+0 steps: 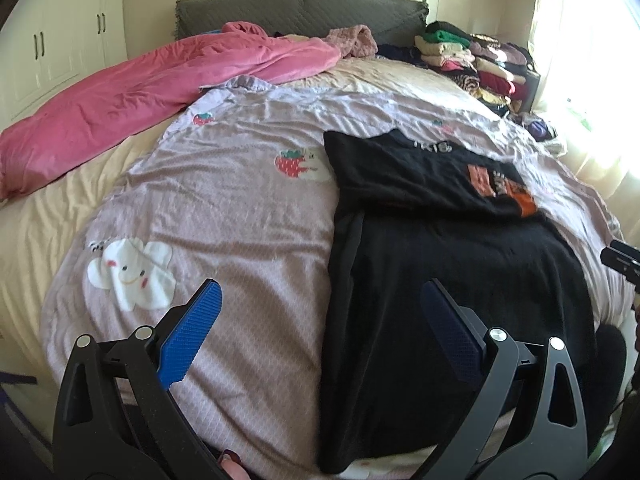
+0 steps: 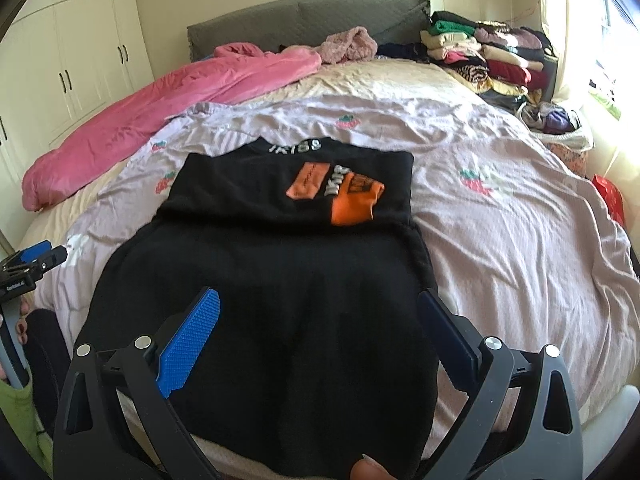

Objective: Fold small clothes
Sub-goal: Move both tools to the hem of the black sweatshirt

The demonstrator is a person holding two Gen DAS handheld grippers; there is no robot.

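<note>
A: Start with what sits closest to you. How are your fingers?

B: Both sets stand wide apart and hold nothing. Your left gripper (image 1: 320,316) hangs over the near bed edge, one blue pad above the lilac blanket (image 1: 224,208), the other above black cloth. Your right gripper (image 2: 320,320) is centred over the black garment (image 2: 272,288).

A: So where is the thing you're folding?

B: Directly under and just ahead of your right fingers, spread flat on the blanket, its near hem draping at the bed's edge. Beyond the fingertips, the upper part appears folded down across the body, orange print (image 2: 340,196) facing up. I'd judge it lies square to you so each side can be taken by one gripper for the next fold.

A: And the surface?

B: Soft and wrinkled, a strawberry-patterned blanket over a cream sheet on the bed (image 1: 48,216); cloth may drag on it rather than slide.

A: Farther out?

B: Left of your fingers a pink duvet (image 1: 132,100) is pushed aside, likely to free space. Far right, stacks of folded clothes (image 2: 488,60) sit by the grey headboard (image 2: 304,20). White wardrobes (image 2: 80,52) stand left, a bright window right.
</note>
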